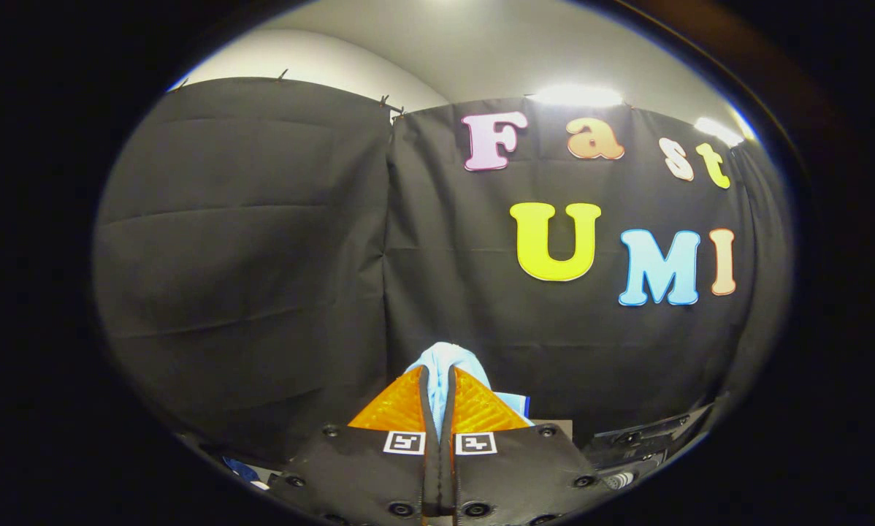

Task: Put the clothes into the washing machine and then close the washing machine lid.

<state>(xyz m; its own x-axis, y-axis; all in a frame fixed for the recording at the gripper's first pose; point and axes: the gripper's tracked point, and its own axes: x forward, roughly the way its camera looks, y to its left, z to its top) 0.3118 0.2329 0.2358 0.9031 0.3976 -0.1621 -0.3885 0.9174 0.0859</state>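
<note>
We carry the clothes (445,361) clamped in our gripper (438,380); next, we judge, comes lowering them into the washing machine.

1. We have one view, the gripper view, from a fisheye camera riding on the gripper (438,380); it looks forward along the two fingers (397,409), which rise from the bottom of the view.
2. The camera faces the booth's black cloth wall (262,256) nearly level, tilted a little upward; a strip of pale ceiling (481,44) with lights shows above the cloth.
3. The fingers sit very close to the lens; the wall stands well beyond them.
4. A light blue cloth (441,361) pinched between the fingers hides part of the wall just ahead.
</note>
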